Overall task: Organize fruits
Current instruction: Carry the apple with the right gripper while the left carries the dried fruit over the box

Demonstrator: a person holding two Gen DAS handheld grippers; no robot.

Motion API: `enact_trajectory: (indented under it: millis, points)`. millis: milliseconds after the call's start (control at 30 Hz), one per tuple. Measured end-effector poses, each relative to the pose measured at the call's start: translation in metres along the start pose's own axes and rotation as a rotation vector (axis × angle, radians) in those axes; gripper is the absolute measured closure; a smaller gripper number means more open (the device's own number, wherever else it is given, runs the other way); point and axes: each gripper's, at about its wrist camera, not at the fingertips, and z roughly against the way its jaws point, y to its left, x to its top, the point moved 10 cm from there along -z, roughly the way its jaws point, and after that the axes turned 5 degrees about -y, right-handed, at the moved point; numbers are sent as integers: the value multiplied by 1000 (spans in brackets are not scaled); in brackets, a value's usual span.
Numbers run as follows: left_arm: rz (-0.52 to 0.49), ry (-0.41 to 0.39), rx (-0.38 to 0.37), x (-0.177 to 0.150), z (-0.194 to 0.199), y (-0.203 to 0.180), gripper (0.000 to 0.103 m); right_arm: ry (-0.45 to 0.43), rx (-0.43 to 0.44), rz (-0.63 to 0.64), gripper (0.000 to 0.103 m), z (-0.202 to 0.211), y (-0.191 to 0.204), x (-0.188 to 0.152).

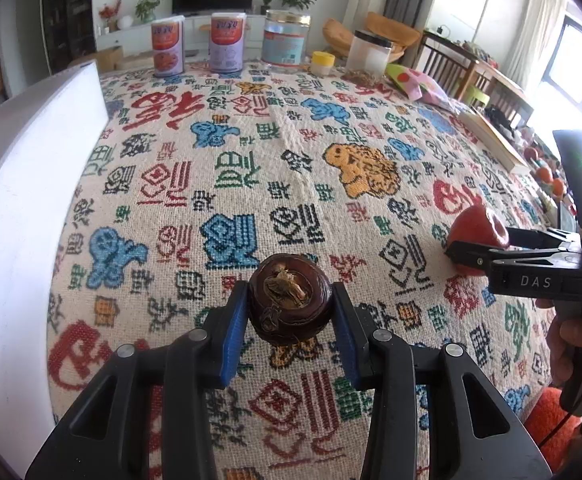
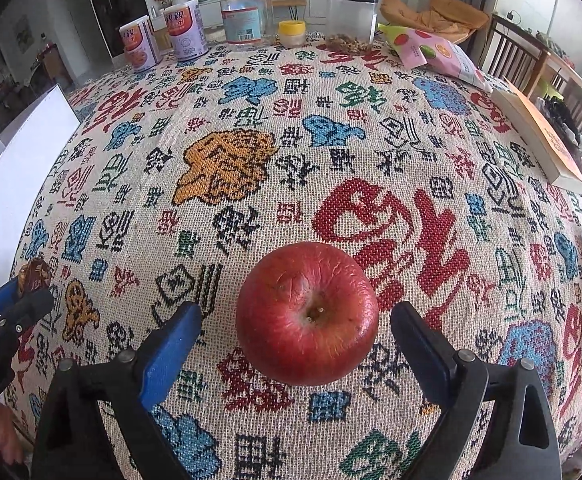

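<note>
- blue pads on our left tongs point(image 1: 291, 312) press both sides of a dark brown round fruit point(image 1: 287, 300), its dry stem end facing up; the jaws are drawn in close and the fruit sits firmly between them above the cloth.
- our right tongs point(image 2: 295, 332) stand wide, with a red apple point(image 2: 307, 312) between the fingers; in the right wrist view we see a gap of cloth on each side of the apple, so the pads are not pressing on it.
- from the left wrist view the same apple point(image 1: 477, 236) shows at the right, framed by the black fingers of the right tongs point(image 1: 471, 248).
- from the right wrist view the brown fruit point(image 2: 35, 274) shows at the far left edge, in the left tongs point(image 2: 19, 292).
- both fruits are over a woven tablecloth point(image 2: 331, 140) patterned with red, blue, green and orange figures.
- along the far edge of the table stand two purple cans point(image 1: 167, 46), a clear jar point(image 1: 285, 38), a small yellow-lidded jar point(image 1: 322, 62) and a clear tub point(image 1: 371, 54).
- a white board point(image 1: 23, 200) lies at the left; a book point(image 2: 543, 136) lies at the right edge.
</note>
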Motion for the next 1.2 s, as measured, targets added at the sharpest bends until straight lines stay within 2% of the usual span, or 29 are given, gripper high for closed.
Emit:
enact_trajectory:
  millis: [100,267,333,367,500,700,867,1067,1200]
  points:
    - [5,9,-3,-5,0,0,62,27,5,4,18,-2,1,2]
    - [7,19,4,-9,-1,1,62,50,-8,13,21,-5,2,4]
    - [10,18,5,-9,0,2,62,69,-26,16,28,-7,-1,2]
    - [11,17,6,-9,1,2,62,73,-40,18,35,-8,-4,1]
    - [14,15,4,-7,4,2,62,84,-21,28,35,-6,-4,-1]
    - [29,7,-33,-9,20,-4,62,70,66,-32,36,7,-1,-8]
    - [54,14,-102,-14,44,-13,62,27,142,-43,36,36,10,-6]
    - [72,-11,-171,-16,100,-11,62,7,254,-47,36,63,38,-9]
    - [142,-22,-223,-14,151,11,62,-7,331,-10,36,82,75,-9]
